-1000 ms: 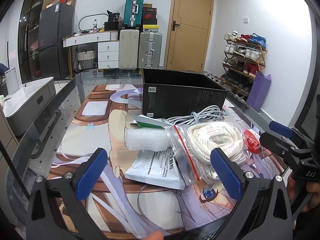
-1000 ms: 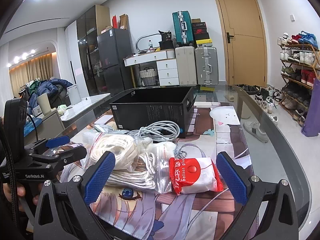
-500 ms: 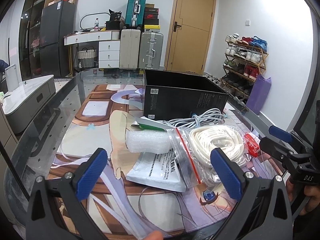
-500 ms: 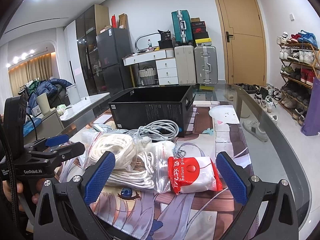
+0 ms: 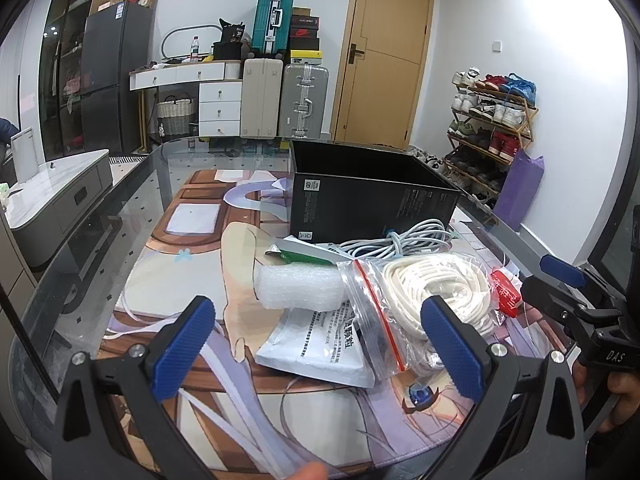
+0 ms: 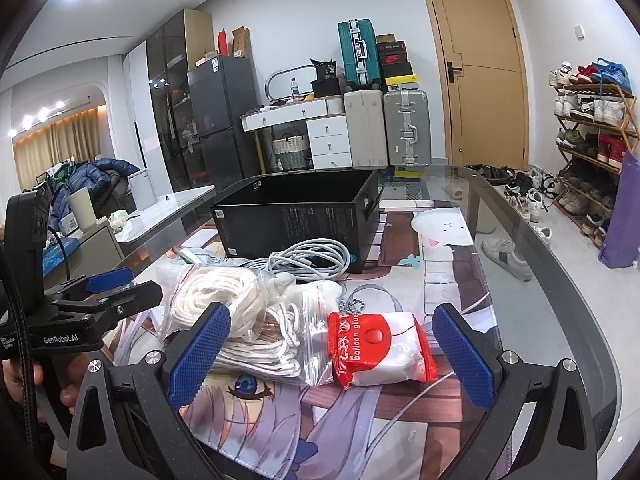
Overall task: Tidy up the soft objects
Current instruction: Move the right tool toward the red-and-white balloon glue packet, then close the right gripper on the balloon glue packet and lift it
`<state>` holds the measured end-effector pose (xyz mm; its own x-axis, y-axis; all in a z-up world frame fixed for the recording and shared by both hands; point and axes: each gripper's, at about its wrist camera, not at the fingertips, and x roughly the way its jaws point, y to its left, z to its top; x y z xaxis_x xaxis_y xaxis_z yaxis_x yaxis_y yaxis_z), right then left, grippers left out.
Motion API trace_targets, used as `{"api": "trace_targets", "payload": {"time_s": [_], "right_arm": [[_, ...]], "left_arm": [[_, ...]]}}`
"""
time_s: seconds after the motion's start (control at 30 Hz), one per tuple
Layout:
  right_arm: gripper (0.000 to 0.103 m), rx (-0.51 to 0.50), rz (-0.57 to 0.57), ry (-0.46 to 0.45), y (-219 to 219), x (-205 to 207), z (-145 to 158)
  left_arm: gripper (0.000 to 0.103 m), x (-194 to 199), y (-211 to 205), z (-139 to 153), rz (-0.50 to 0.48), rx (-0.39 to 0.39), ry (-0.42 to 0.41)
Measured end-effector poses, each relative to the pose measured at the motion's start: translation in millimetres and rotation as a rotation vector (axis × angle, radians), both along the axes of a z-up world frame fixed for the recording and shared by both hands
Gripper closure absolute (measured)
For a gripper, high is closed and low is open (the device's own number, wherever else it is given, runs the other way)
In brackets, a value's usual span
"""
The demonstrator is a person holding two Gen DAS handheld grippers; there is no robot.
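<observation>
A pile of soft items lies on the printed mat before an open black box [image 5: 372, 196] [image 6: 296, 216]. It holds a zip bag of white rope [image 5: 436, 296] [image 6: 236, 312], a bubble-wrap roll [image 5: 300, 286], a white printed pouch [image 5: 320, 346], a grey cable coil [image 5: 404, 240] [image 6: 308, 258] and a red-and-white balloon glue pack [image 6: 380, 346] [image 5: 505, 294]. My left gripper [image 5: 318, 354] is open and empty, just short of the pouch. My right gripper [image 6: 330, 356] is open and empty, with the glue pack between its fingers' line, slightly ahead.
The glass table's curved edge [image 6: 560, 280] runs along the right. A shoe rack [image 6: 592, 140] and purple bag [image 6: 620, 216] stand on the floor at the right. Suitcases [image 5: 288, 100] and a door [image 5: 384, 52] are behind the table. A low grey cabinet [image 5: 60, 196] is left.
Both grippers have drifted slightly; the pile sits a little lower and nearer in the left wrist view. Nothing was grasped or moved.
</observation>
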<state>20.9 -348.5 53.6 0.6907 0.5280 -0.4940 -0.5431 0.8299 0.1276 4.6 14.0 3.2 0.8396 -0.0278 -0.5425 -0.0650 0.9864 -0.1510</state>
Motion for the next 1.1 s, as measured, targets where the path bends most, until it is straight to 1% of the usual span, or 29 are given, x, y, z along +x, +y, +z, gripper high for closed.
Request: {"api": "trace_targets", "payload": {"time_s": [0.4, 0.73, 0.87, 1.1], "right_arm": [[0.0, -0.01, -0.019, 0.008, -2, 5, -3], [0.0, -0.029, -0.058, 0.022, -3, 10, -6], [0.0, -0.039, -0.104, 0.046, -6, 16, -9], [0.0, -0.093, -0.186, 0.134, -6, 33, -23]], "left_arm": [[0.0, 1, 2, -2, 0.008, 0.012, 0.002], [0.0, 0, 1, -5, 0.012, 0.021, 0.004], [0.0, 1, 3, -7, 0.015, 0.015, 0.007], [0.0, 5, 8, -6, 0.022, -0.007, 0.015]]}}
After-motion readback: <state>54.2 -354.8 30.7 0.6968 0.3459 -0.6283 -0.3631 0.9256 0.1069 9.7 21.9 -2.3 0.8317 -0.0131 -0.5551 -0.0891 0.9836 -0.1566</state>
